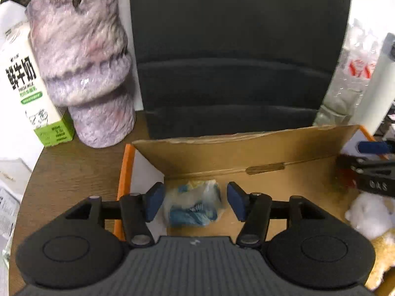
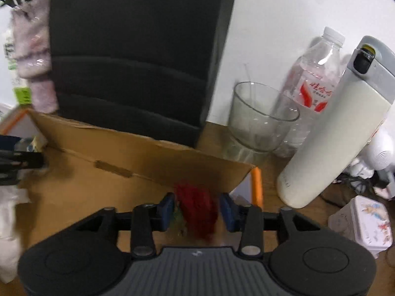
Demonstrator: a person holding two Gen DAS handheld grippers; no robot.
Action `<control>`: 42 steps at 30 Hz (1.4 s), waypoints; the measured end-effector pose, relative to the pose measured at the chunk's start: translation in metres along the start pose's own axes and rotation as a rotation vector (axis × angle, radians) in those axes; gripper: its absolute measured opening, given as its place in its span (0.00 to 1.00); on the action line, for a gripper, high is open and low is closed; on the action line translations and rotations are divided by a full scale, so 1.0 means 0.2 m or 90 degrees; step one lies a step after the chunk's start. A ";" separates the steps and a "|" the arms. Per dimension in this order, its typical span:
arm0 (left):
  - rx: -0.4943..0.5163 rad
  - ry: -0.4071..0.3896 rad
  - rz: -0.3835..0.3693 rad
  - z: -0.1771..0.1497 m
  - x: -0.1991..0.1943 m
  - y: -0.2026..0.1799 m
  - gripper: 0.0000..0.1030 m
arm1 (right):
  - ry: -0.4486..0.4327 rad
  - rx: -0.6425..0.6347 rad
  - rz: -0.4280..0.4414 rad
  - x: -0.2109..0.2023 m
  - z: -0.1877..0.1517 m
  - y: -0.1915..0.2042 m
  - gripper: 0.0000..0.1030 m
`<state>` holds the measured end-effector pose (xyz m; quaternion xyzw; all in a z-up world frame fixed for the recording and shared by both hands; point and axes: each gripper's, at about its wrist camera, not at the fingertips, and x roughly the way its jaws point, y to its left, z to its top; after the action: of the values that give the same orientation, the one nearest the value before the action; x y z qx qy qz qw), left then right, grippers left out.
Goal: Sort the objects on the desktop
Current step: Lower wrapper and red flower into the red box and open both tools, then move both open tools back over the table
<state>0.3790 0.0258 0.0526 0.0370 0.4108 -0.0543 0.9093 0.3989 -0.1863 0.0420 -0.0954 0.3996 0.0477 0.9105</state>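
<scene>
Left gripper (image 1: 195,201): jaws spread wide, blue pads (image 1: 154,201) facing each other with a clear gap, nothing clamped between them; fingers level, pointing forward and slightly down. Right gripper (image 2: 197,212): jaws parted, blue pads (image 2: 166,211) set apart on either side, contact with anything not confirmed. In the left wrist view, the right gripper (image 1: 370,170) sits at the right edge.

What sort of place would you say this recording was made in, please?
Probably an office or home desk: a wooden desktop against a white wall, a black chair back behind it, and everyday clutter such as a milk carton and water bottle.
</scene>
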 end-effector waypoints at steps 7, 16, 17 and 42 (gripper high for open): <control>-0.022 -0.032 -0.005 0.03 -0.32 0.05 0.82 | -0.057 0.059 0.034 -0.34 0.04 -0.07 0.70; -0.099 -0.086 -0.025 -0.40 -0.85 0.07 0.97 | -0.104 0.057 0.090 -0.88 -0.36 0.07 0.81; -0.108 -0.090 -0.032 -0.49 -0.89 0.07 0.97 | -0.107 0.055 0.099 -0.94 -0.44 0.10 0.82; -0.099 -0.146 -0.033 -1.87 -1.35 -0.18 1.00 | -0.154 0.042 0.144 -1.58 -1.99 0.43 0.84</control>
<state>-0.0808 0.0504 0.0072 -0.0507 0.3078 -0.0495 0.9488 -0.1146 -0.1891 -0.0015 -0.0138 0.2965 0.1480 0.9434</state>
